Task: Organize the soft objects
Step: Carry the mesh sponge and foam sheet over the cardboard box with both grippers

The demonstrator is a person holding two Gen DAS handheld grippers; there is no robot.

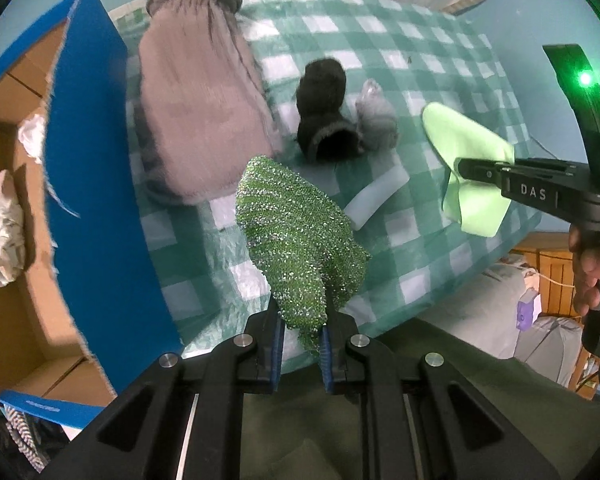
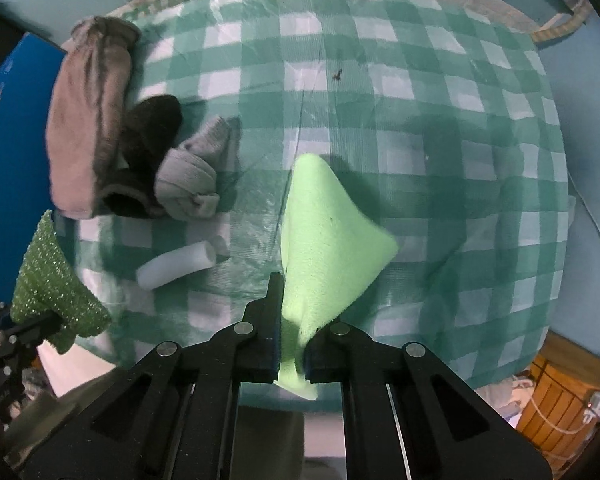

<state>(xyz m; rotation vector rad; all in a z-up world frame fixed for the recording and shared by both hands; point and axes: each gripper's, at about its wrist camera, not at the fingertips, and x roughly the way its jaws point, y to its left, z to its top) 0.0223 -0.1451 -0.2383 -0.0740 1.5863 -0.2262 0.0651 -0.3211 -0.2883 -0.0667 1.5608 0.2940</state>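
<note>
Sparkly green scrubber point(image 1: 300, 240) pinched tight in left gripper point(image 1: 302, 340), sticking up. Light green cloth point(image 2: 324, 240) pinched in right gripper point(image 2: 294, 354).

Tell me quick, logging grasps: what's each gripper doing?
Left gripper: closed on the green glitter scrubber.
Right gripper: closed on the light green cloth.

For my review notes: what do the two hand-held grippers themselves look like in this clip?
Both are matte black linkage frames with silver round pivot pins and blue pads lining the fingers. The left hand-held gripper and right hand-held gripper match. Seen from the left wrist, the right unit carries white "DAS" lettering, a curved black handle with a green light, and a bare hand gripping it.
</note>
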